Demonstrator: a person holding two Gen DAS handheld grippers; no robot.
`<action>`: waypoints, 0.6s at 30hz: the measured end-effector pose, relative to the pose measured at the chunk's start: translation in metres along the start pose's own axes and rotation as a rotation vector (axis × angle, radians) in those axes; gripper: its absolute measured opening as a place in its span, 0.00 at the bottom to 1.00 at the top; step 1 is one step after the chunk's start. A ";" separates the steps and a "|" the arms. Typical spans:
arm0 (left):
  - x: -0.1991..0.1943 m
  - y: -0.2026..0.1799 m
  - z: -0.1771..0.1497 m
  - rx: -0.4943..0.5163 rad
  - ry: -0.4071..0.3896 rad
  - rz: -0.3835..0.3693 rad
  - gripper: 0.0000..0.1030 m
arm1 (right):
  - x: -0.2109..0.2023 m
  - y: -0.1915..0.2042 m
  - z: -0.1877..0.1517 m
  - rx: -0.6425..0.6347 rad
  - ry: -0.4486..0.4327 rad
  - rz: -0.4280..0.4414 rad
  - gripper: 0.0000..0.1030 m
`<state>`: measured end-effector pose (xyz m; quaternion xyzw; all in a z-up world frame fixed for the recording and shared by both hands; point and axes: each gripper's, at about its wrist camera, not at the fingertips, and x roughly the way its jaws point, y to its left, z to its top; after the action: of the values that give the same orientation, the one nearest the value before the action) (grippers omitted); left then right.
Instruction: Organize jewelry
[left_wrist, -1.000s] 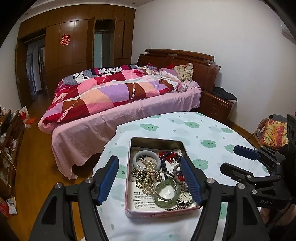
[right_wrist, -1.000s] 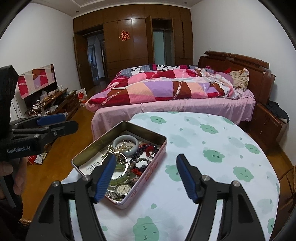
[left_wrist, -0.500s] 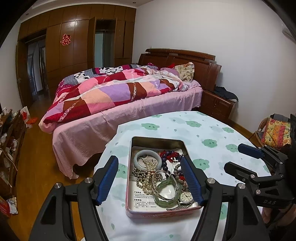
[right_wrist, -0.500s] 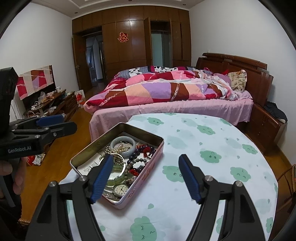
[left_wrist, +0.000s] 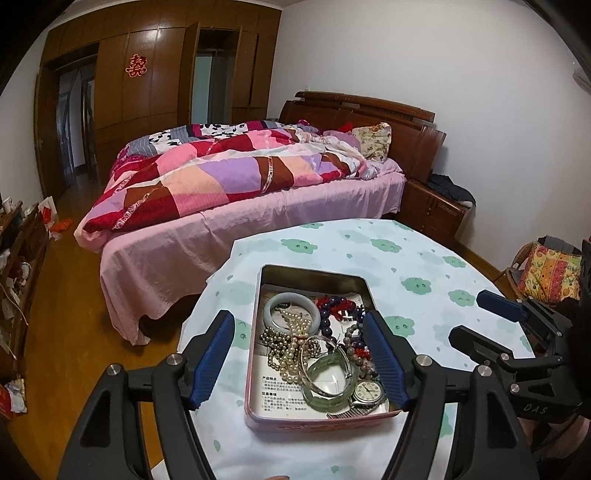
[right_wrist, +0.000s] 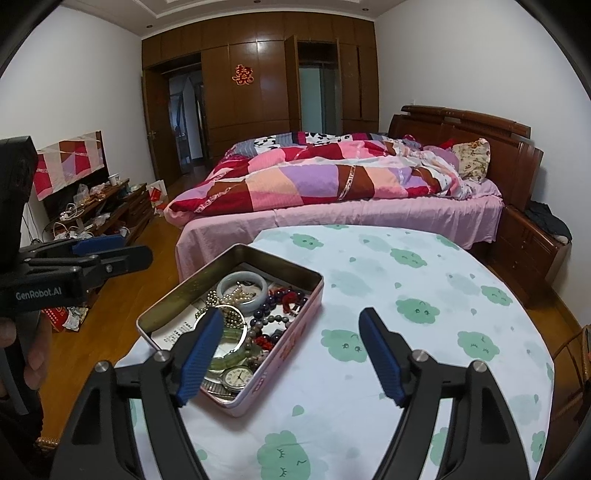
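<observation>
- Both grippers have crept a touch closer to the tin over the last second; the left one slid a little to the right, so the tin sits more squarely between its fingers.
- My left gripper (left_wrist: 302, 363) has its jaws spread wide and holds nothing, and the blue pads frame the near half of the tin.
- My right gripper (right_wrist: 291, 356) is just as wide open and just as empty; its left pad hangs over the tin's near corner, its right pad over bare tablecloth (right_wrist: 424, 295).
- The jewelry all lies in one heap inside the open tin (left_wrist: 258, 373): a pale bangle (left_wrist: 292, 309) at the far end, a pearl string (left_wrist: 291, 347) tangled across it, a green bangle (left_wrist: 332, 386) and a wristwatch (left_wrist: 367, 391) at the near end, and dark and red beads (left_wrist: 340, 306) along the right side.
- Nothing lies out on the cloth, so the step is hard to call: this could be a jumble waiting to be sorted or pieces already gathered into the tin.
- Any pick here calls for care: those strands are interlaced, so closing on one piece could drag its neighbours along.
</observation>
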<state>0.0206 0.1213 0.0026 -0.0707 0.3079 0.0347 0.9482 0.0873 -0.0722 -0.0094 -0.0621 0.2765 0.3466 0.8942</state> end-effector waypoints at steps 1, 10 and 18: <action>-0.001 0.000 0.000 0.003 -0.004 0.005 0.75 | 0.000 0.000 0.000 0.000 0.000 0.000 0.76; 0.001 -0.004 0.001 0.031 -0.016 0.052 0.82 | 0.000 -0.003 -0.002 0.000 0.005 -0.004 0.76; -0.001 -0.002 0.000 0.043 -0.035 0.078 0.86 | 0.003 -0.002 -0.004 -0.002 0.011 -0.005 0.76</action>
<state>0.0201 0.1191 0.0033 -0.0377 0.2947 0.0662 0.9526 0.0885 -0.0731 -0.0140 -0.0658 0.2806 0.3442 0.8936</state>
